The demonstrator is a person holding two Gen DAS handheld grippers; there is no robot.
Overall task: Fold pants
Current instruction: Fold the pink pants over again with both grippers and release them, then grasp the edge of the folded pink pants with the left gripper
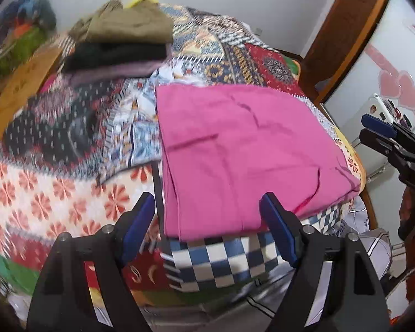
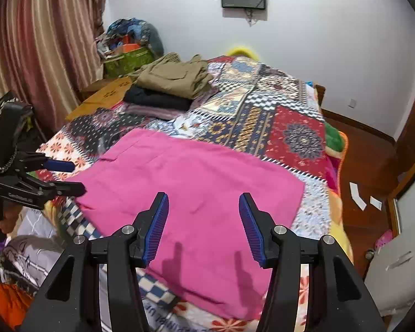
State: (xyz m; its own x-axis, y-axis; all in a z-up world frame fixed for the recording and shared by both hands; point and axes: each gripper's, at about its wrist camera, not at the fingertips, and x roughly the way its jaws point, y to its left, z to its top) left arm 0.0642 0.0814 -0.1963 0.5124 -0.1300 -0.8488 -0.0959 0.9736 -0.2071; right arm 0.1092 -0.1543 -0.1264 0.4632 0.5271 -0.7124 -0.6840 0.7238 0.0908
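Both views are evenly and fairly brightly lit by soft indoor light with no hard glare. In the right wrist view two soft, dark finger shadows fall on the near part of the pink pants (image 2: 196, 193), just ahead of the right gripper (image 2: 204, 227), so light comes from above and behind it. The white wall (image 2: 318, 41) is bright but not blown out. The left wrist view is smeared by motion blur, strongest on the patterned bedspread (image 1: 55, 144) at left and the checked patch near the left gripper (image 1: 207, 221). Fisheye distortion bends the door frame (image 1: 345, 27) and curtain (image 2: 27, 55), and black vignette fills the corners.
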